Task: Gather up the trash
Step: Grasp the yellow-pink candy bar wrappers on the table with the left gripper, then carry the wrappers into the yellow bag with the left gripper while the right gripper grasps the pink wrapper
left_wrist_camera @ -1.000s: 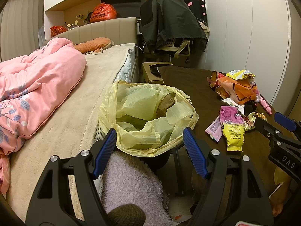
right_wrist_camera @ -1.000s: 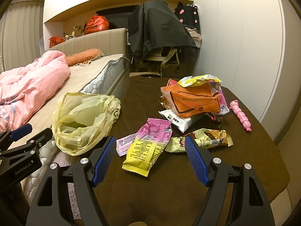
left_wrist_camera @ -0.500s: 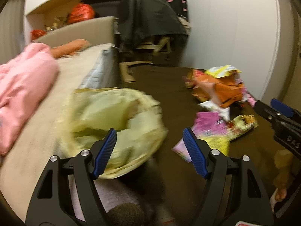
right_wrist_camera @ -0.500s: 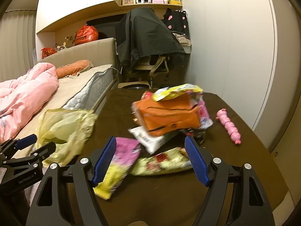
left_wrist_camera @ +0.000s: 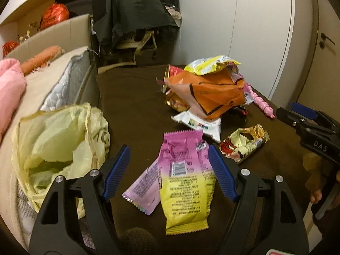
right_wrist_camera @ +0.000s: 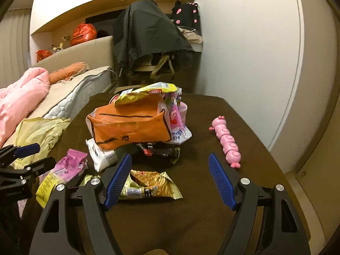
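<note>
A pink-and-yellow wrapper (left_wrist_camera: 182, 176) lies on the brown table (left_wrist_camera: 131, 106), with a small pink wrapper (left_wrist_camera: 144, 189) beside it. My left gripper (left_wrist_camera: 169, 170) is open above them, one finger on each side. A gold crumpled wrapper (left_wrist_camera: 244, 142) lies to the right; it also shows in the right wrist view (right_wrist_camera: 153, 186). My right gripper (right_wrist_camera: 170, 178) is open and empty just above it. An orange bag (right_wrist_camera: 129, 125) tops a pile of wrappers. A yellow trash bag (left_wrist_camera: 57, 146) stands open at the table's left edge.
A pink caterpillar toy (right_wrist_camera: 227, 142) lies on the table's right side. A bed (left_wrist_camera: 48, 85) with a pink duvet (right_wrist_camera: 19, 93) runs along the left. A chair draped in dark clothes (right_wrist_camera: 148, 38) stands behind the table. A white wall (right_wrist_camera: 244, 42) is on the right.
Both grippers have swung right, away from the trash bag. The left one now hangs over the pink-and-yellow wrapper; the right one has moved to the gold wrapper. Both stay open.
</note>
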`<act>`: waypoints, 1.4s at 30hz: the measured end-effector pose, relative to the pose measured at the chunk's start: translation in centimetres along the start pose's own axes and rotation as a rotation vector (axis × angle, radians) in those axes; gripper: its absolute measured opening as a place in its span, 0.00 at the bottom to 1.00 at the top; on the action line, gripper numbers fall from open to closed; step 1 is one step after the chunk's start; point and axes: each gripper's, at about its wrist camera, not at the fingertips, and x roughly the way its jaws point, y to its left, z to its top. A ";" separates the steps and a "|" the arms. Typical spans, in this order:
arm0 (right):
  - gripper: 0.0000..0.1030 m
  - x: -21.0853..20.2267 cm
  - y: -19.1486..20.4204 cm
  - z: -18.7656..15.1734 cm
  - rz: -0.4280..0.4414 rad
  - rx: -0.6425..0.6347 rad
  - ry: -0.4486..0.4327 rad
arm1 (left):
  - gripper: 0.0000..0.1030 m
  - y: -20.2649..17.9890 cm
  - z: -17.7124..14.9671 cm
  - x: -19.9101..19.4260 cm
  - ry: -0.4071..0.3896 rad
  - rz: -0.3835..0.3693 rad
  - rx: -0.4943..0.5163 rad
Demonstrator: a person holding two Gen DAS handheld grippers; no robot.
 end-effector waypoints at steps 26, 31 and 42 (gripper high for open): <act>0.69 0.1 4.7 -1.1 0.158 -0.074 0.108 | 0.10 2.8 0.5 -2.8 0.041 -0.117 -0.061; 0.69 1.1 8.1 -1.9 0.233 -0.030 0.167 | 0.10 6.1 0.3 -4.1 0.013 -0.064 -0.106; 0.52 6.9 15.5 -1.7 0.219 0.007 0.325 | 0.10 12.8 -1.7 -7.1 -0.043 0.010 -0.236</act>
